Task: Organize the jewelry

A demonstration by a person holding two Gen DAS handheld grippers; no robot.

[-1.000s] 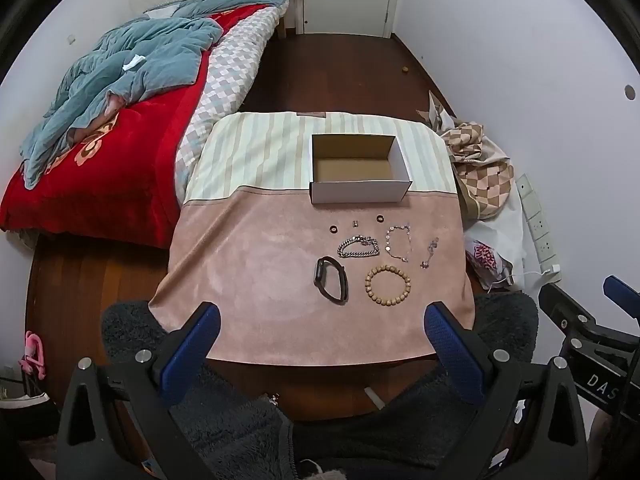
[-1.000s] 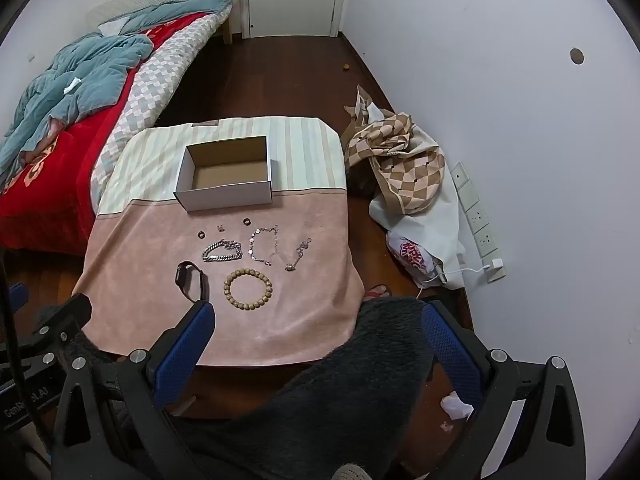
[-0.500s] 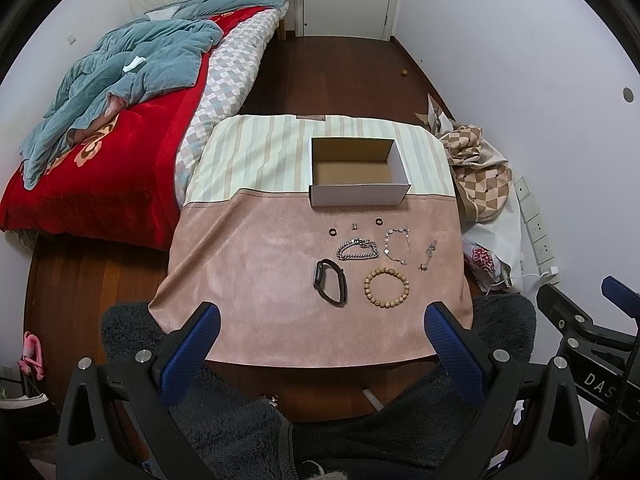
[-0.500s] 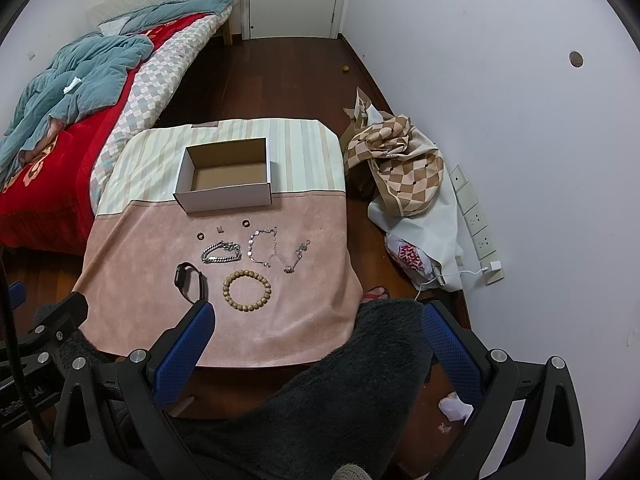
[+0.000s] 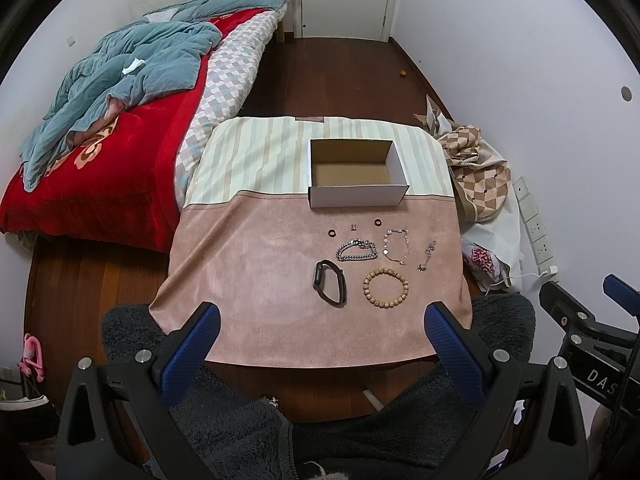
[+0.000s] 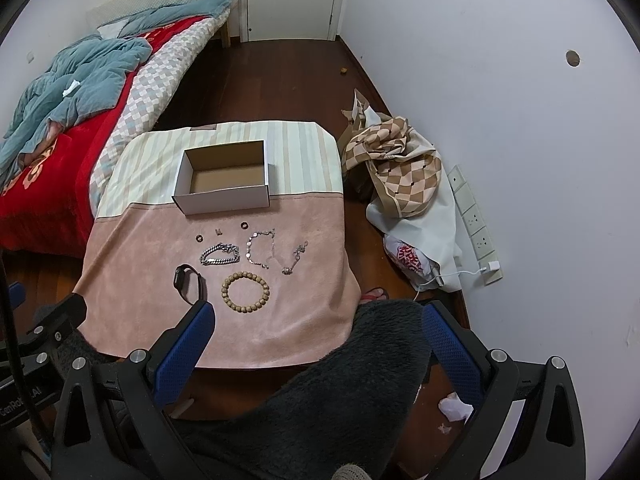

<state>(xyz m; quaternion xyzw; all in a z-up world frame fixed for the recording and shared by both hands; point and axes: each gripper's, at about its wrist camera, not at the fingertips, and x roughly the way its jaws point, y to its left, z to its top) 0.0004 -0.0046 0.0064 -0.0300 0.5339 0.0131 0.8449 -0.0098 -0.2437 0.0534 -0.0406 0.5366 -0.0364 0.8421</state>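
Observation:
An empty white cardboard box [image 5: 394,196] [image 6: 224,202] stands on a small table covered with pink cloth [image 5: 256,280]. In front of it lie a black smart band [image 5: 330,282] [image 6: 188,282], a wooden bead bracelet [image 5: 386,288] [image 6: 245,292], a silver chain bracelet [image 5: 357,251] [image 6: 220,256], a thin charm chain [image 5: 396,246] [image 6: 260,248], a small pendant chain [image 5: 427,255] [image 6: 295,258], two dark rings [image 5: 331,233] [image 5: 376,222] and a tiny earring [image 5: 353,227]. My left gripper [image 5: 320,338] and right gripper [image 6: 318,338] are both open and empty, held high over the table's near edge.
A bed with a red blanket [image 5: 108,168] and teal quilt stands left of the table. A checkered bag [image 6: 396,168] and plastic bags lie on the wood floor at the right, by a white wall with sockets. Grey fleece clothing [image 6: 340,380] is below the grippers.
Both cameras have drifted slightly back and up, so the table looks a little smaller. The jewelry and box have not moved.

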